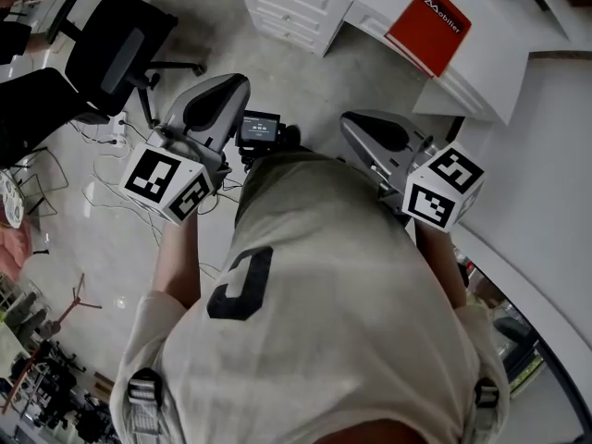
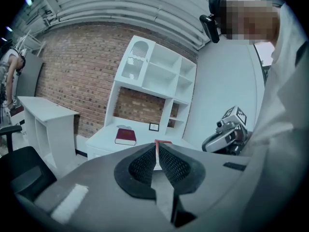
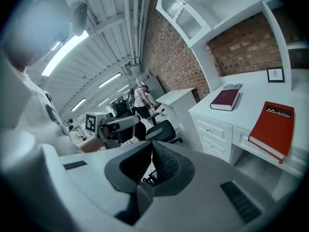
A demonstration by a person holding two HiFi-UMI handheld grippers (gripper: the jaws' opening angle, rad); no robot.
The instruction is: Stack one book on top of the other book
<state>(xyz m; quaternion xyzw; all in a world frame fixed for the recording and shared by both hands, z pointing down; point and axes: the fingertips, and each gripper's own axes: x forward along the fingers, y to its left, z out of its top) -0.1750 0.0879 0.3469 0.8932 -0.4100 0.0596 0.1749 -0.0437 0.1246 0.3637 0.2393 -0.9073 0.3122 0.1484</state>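
A red book (image 3: 273, 128) lies near the front edge of the white desk (image 3: 241, 115), and it also shows at the top of the head view (image 1: 428, 28). A dark maroon book (image 3: 225, 99) lies further back on the same desk, and the left gripper view shows it too (image 2: 125, 136). My left gripper (image 2: 157, 147) is shut with nothing in it and is held in the air, well short of the desk. My right gripper (image 3: 150, 147) is also shut and empty, away from both books. In the head view both grippers (image 1: 231, 86) (image 1: 351, 120) float in front of my chest.
A white shelf unit (image 2: 157, 71) rises over the desk, with a small picture frame (image 3: 275, 74) on the desktop. The desk has drawers (image 1: 291, 7). A black office chair (image 1: 120, 44) and floor cables (image 1: 102, 178) are on the left. Another white table (image 2: 43, 115) and a person (image 3: 141, 98) stand farther off.
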